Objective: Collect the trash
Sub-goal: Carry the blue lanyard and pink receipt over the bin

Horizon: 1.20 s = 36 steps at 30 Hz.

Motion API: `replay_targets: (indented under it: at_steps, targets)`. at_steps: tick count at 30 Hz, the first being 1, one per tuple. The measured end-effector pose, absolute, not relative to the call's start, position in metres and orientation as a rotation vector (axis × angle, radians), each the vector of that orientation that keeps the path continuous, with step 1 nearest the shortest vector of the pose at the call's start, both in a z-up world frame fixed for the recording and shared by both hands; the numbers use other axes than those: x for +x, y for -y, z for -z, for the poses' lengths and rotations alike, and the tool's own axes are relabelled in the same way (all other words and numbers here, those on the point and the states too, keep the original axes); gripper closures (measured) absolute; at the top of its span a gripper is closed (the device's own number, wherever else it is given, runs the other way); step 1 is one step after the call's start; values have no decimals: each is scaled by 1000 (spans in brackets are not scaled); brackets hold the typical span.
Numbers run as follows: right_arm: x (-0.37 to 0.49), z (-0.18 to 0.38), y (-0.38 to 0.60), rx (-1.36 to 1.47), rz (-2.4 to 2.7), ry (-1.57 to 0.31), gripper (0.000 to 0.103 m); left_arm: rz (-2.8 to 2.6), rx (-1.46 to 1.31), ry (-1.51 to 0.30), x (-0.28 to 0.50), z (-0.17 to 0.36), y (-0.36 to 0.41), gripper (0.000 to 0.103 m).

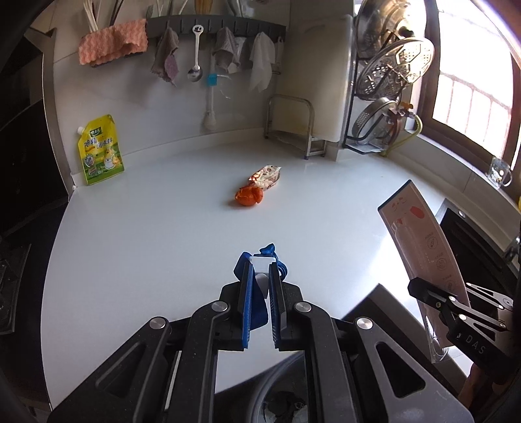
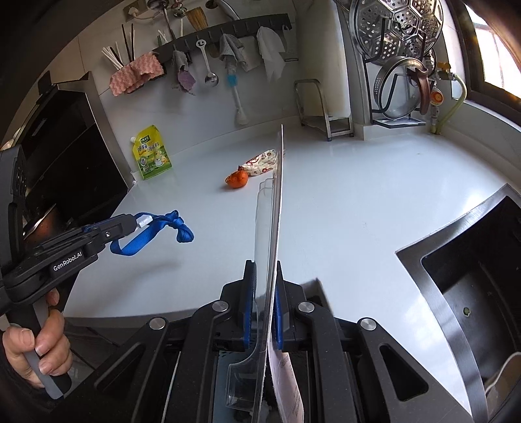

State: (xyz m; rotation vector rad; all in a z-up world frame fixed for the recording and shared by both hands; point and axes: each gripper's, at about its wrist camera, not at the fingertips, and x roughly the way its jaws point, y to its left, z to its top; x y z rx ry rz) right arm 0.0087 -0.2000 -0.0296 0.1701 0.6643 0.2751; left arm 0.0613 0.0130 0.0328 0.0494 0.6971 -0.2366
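Observation:
My left gripper (image 1: pixel 260 276) is shut on a blue strap with a white clip (image 1: pixel 252 286), held above the near edge of the white counter (image 1: pixel 146 227); the strap also shows in the right wrist view (image 2: pixel 156 231). My right gripper (image 2: pixel 263 279) is shut on a flat blister package of card and clear plastic (image 2: pixel 272 227), held upright; it shows at the right of the left wrist view (image 1: pixel 423 247). An orange crumpled wrapper (image 1: pixel 249 196) and a patterned snack wrapper (image 1: pixel 265 175) lie together mid-counter. A bin opening with trash (image 1: pixel 283 406) is below the left gripper.
A yellow seasoning pouch (image 1: pixel 99 151) leans on the back wall at left. A rail with cloths and utensils (image 1: pixel 211 29) hangs above. A metal stand (image 1: pixel 293 127) and a rack of steamer lids (image 1: pixel 390 75) stand at back right. A sink (image 2: pixel 472 293) lies at right.

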Motion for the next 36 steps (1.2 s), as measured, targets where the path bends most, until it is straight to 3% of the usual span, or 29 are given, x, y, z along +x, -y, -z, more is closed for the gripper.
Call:
replay_targets:
  at_steps: [18, 36]
  targets:
    - [-105, 59, 171, 160, -203, -705, 93, 305, 105, -741, -40, 7, -6, 93]
    - [-140, 97, 178, 153, -82, -758, 92, 307, 135, -805, -65, 50, 14, 93]
